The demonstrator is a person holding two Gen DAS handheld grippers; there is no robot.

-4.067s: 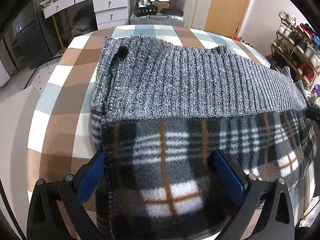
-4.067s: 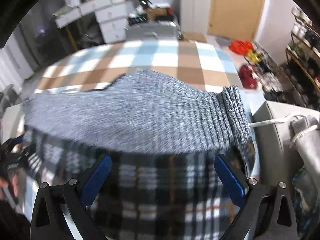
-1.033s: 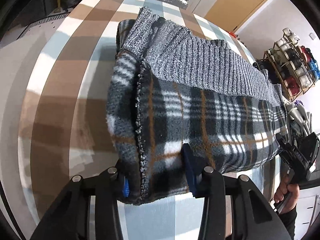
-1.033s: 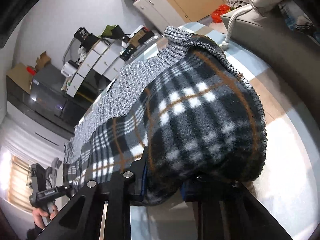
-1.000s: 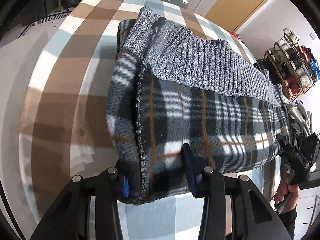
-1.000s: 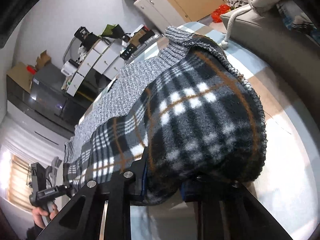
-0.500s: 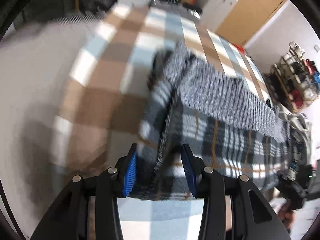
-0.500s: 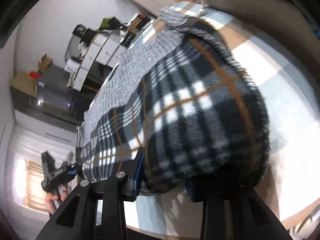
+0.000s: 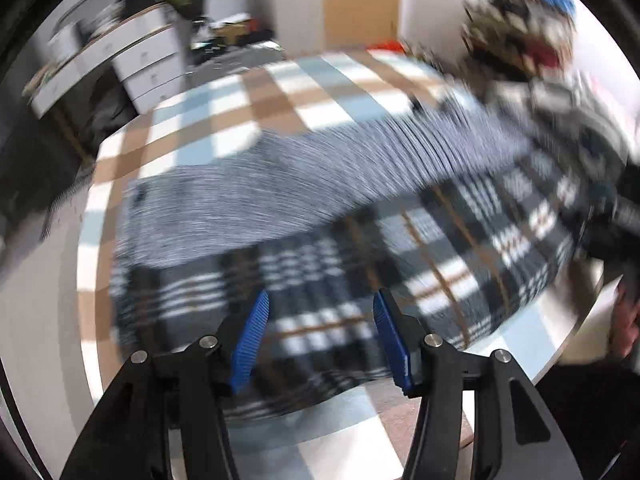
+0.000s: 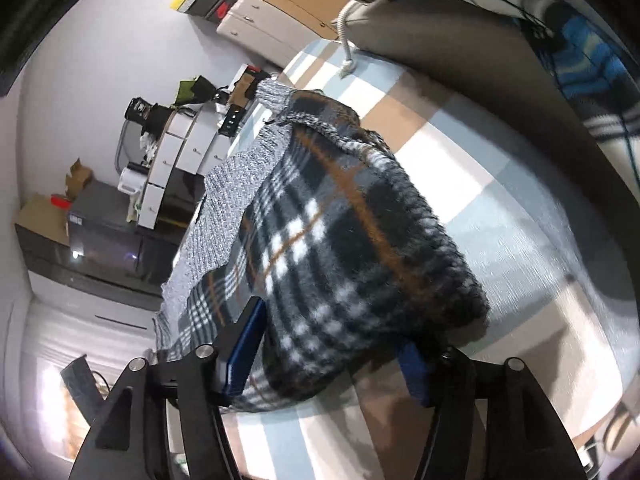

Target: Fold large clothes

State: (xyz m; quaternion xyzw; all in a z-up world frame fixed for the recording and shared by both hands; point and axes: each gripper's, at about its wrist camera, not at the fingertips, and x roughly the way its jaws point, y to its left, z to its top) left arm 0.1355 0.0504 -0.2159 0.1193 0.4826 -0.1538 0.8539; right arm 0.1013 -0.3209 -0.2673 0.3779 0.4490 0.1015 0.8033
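Note:
A large garment, grey knit outside (image 9: pixel 304 184) with black, white and orange plaid fleece lining (image 9: pixel 400 264), lies folded on the checked bedspread (image 9: pixel 304 92). In the blurred left wrist view my left gripper (image 9: pixel 320 336) is open above the plaid part and holds nothing. In the right wrist view my right gripper (image 10: pixel 332 356) has its jaws around the thick plaid end (image 10: pixel 340 248) of the garment; the grey knit (image 10: pixel 224 200) runs away behind it. The right gripper and the hand show at the right edge of the left wrist view (image 9: pixel 616 232).
White drawers (image 9: pixel 132 60) and dark furniture (image 10: pixel 100 236) stand beyond the bed. A wooden door (image 9: pixel 360 4) is at the back. A grey cushion with a white cord (image 10: pixel 460 56) lies along the bed's right side. A shoe rack (image 9: pixel 520 32) stands far right.
My left gripper has let go of the plaid edge, opened and swung to face the garment's length. My right gripper has stayed on the plaid end, jaws a little wider.

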